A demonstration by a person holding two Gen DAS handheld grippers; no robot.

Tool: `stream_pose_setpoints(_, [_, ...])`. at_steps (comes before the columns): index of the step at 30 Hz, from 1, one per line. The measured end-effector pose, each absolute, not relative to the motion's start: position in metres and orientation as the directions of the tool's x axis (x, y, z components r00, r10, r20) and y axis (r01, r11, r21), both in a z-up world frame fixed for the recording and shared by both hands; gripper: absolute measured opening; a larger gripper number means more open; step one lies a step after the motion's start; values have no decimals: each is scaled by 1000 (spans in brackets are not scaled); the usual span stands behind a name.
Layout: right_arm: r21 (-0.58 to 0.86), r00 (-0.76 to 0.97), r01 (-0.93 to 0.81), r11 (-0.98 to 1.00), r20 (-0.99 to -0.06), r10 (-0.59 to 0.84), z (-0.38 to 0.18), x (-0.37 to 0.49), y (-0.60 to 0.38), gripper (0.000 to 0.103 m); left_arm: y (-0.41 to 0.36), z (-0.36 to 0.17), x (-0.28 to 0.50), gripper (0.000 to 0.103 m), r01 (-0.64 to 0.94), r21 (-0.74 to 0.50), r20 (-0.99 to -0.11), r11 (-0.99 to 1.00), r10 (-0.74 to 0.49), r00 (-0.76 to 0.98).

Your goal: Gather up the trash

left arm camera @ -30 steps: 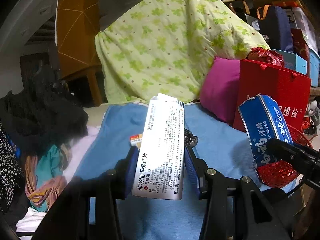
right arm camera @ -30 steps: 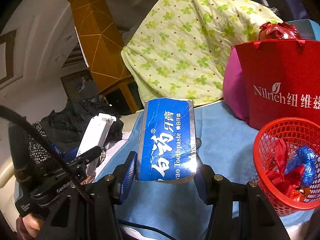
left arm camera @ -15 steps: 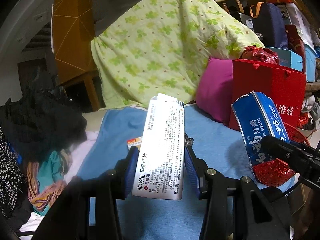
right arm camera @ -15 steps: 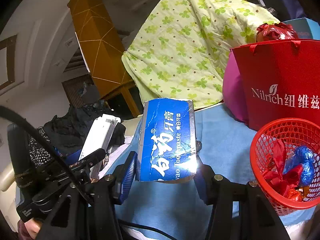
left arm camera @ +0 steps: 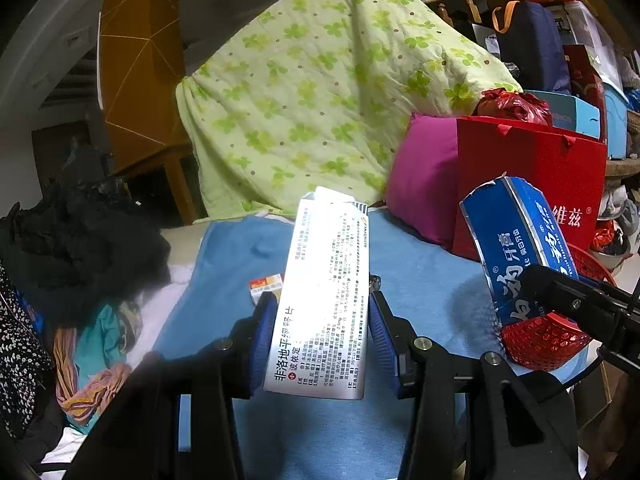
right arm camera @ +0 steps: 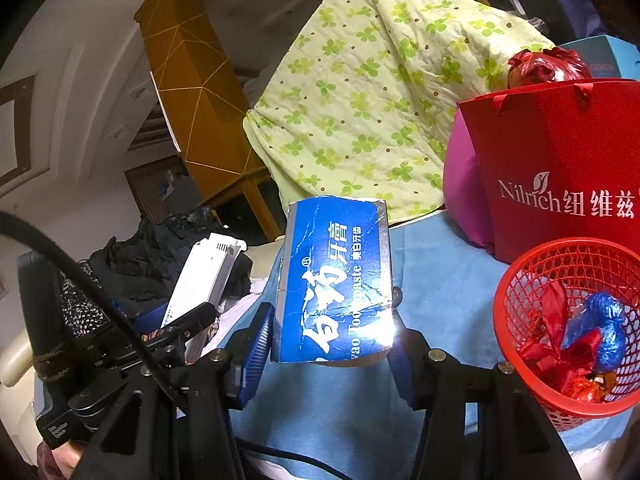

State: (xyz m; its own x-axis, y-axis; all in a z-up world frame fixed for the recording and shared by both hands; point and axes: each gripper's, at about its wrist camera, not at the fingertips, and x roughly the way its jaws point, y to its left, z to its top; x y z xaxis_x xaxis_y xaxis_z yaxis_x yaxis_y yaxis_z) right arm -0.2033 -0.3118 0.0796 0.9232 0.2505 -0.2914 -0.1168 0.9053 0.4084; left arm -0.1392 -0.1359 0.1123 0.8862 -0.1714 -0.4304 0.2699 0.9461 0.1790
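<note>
My left gripper [left arm camera: 322, 344] is shut on a white medicine box [left arm camera: 324, 300] printed with black text, held upright above the blue bedsheet [left arm camera: 232, 264]. My right gripper [right arm camera: 332, 344] is shut on a crumpled blue toothpaste box [right arm camera: 336, 284], also upright. In the left wrist view that blue toothpaste box [left arm camera: 516, 248] shows at the right, in front of the red mesh basket [left arm camera: 548, 340]. In the right wrist view the red mesh basket [right arm camera: 516, 300] stands at the lower right with red and blue wrappers [right arm camera: 580, 340] inside. The white medicine box [right arm camera: 204, 276] shows at the left there.
A small orange and white box [left arm camera: 266, 284] lies on the sheet behind my left fingers. A red paper bag [right arm camera: 560, 168], a magenta pillow [left arm camera: 424, 184] and a green flowered quilt [left arm camera: 320, 92] crowd the back. Dark clothes [left arm camera: 76, 248] are piled at the left.
</note>
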Motion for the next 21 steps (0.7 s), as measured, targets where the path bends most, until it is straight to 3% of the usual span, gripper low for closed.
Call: stream_pose_setpoints(21, [426,929,-93,900,-288,233,83,-212,-316,56,-147,104,-139,48,307,196,-452,931,-192,871])
